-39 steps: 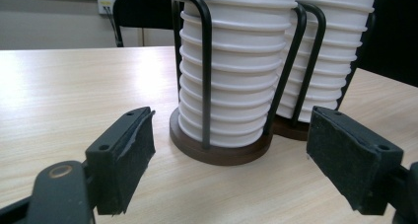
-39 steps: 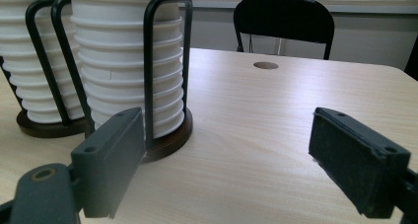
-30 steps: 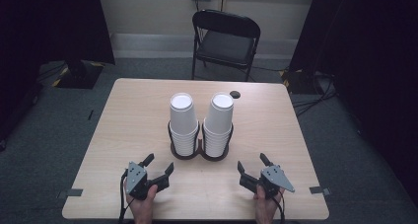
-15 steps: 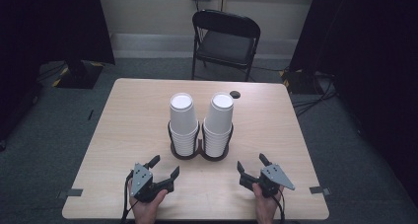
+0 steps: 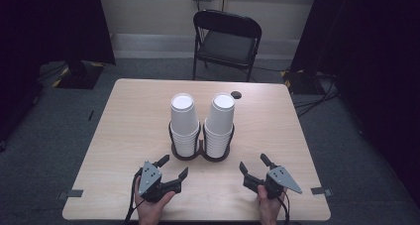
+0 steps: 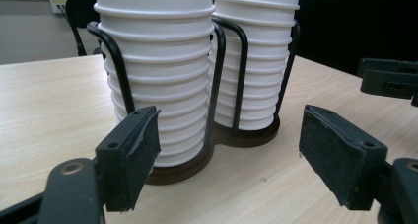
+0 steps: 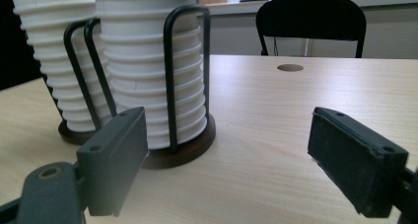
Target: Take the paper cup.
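White cup stacks (image 5: 203,122) in rack (image 5: 200,151); both hand-held grippers open, near.

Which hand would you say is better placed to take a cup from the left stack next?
Probably the left. The left gripper sits open just in front of the left stack of cups, with that stack ahead between its fingers. The right gripper faces the right stack.

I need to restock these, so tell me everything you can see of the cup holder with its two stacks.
The cup holder is a dark double rack: two round brown bases joined side by side, with thin black wire hoops rising around each. Each ring holds an upright stack of nested white paper cups, which rises well above the hoops. It stands flat near the middle of the pale wooden table, untouched by either gripper.
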`<state>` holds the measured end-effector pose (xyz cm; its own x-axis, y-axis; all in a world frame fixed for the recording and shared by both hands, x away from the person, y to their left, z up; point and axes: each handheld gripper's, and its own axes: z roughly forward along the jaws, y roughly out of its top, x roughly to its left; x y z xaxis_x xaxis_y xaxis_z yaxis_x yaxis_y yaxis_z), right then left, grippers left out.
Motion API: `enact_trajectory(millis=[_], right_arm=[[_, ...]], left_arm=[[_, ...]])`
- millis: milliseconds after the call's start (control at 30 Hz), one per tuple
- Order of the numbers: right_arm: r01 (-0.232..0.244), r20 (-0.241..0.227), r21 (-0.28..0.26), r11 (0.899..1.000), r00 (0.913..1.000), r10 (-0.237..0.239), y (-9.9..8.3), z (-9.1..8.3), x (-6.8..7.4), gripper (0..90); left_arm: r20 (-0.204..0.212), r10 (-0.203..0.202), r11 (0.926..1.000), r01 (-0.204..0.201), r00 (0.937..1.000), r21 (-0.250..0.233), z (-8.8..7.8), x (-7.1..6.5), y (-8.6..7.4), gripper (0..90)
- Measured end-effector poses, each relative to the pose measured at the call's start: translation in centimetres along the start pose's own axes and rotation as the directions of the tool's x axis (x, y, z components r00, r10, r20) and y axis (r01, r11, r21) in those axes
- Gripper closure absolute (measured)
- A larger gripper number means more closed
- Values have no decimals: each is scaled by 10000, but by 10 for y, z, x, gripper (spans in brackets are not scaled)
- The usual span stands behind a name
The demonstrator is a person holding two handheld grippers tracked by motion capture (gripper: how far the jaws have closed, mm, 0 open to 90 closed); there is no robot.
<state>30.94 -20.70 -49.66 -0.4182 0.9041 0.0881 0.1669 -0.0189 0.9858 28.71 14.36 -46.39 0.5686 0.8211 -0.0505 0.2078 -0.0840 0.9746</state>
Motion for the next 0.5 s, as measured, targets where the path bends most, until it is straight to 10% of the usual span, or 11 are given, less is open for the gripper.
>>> enact_trajectory(millis=[500], right_arm=[[12, 162, 414, 9991, 9999, -18, 1, 3, 1, 139]], left_arm=[[593, 641, 9979, -646, 9962, 51, 14, -14, 25, 269]])
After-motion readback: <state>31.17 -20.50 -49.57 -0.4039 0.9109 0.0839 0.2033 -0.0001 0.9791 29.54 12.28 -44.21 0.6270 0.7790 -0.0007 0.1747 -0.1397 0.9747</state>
